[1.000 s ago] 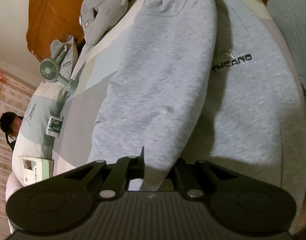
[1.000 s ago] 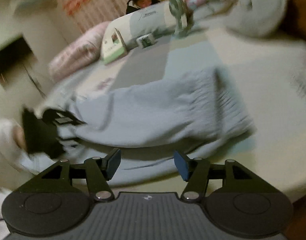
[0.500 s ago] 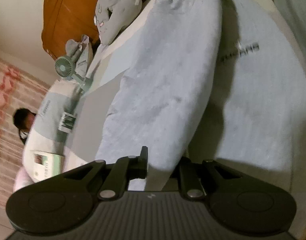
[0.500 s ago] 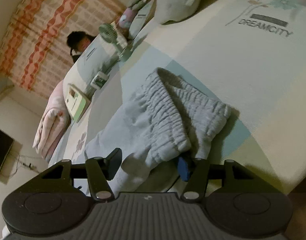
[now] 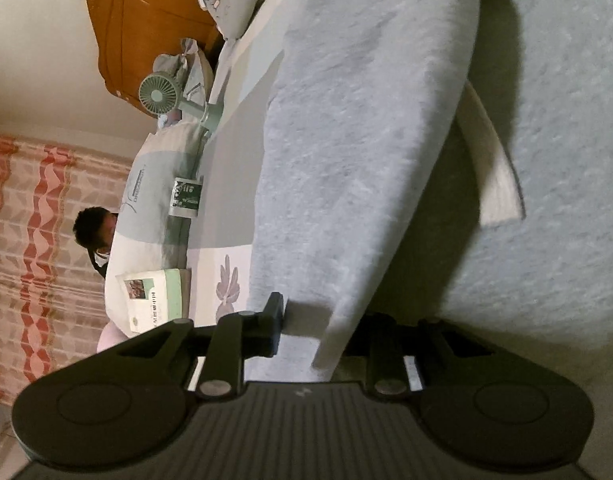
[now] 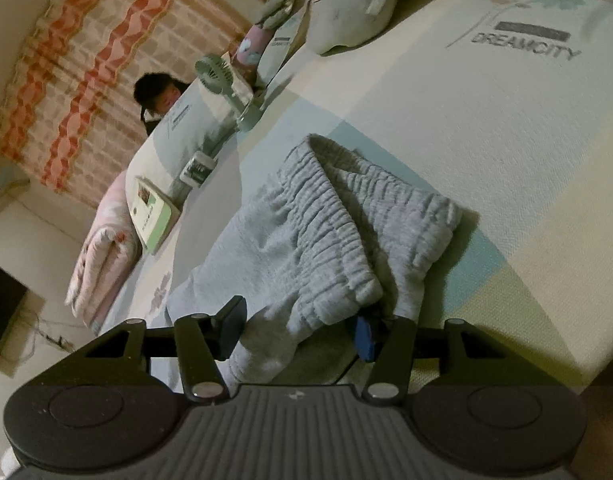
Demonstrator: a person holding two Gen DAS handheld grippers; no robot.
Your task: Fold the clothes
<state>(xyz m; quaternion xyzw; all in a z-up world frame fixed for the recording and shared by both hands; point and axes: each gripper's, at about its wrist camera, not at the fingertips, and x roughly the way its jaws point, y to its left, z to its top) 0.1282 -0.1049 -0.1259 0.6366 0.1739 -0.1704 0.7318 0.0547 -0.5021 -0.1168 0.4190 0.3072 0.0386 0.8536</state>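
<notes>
A pale grey fleece garment (image 5: 366, 140) lies spread on a bed (image 6: 506, 120), its ribbed elastic hem (image 6: 346, 216) bunched and doubled over near the bed's edge. The left claw (image 5: 318, 332) has a fold of the grey cloth between its jaws, which are easing apart; the right claw (image 6: 298, 332), half open and closing, straddles the hem. "DREAMCITY" (image 6: 524, 44) reads across the pastel bedsheet. A small green fan (image 6: 226, 80), pillows (image 5: 154, 184) and a booklet (image 6: 154, 212) line the far side, before a red-patterned curtain (image 6: 86, 60).
</notes>
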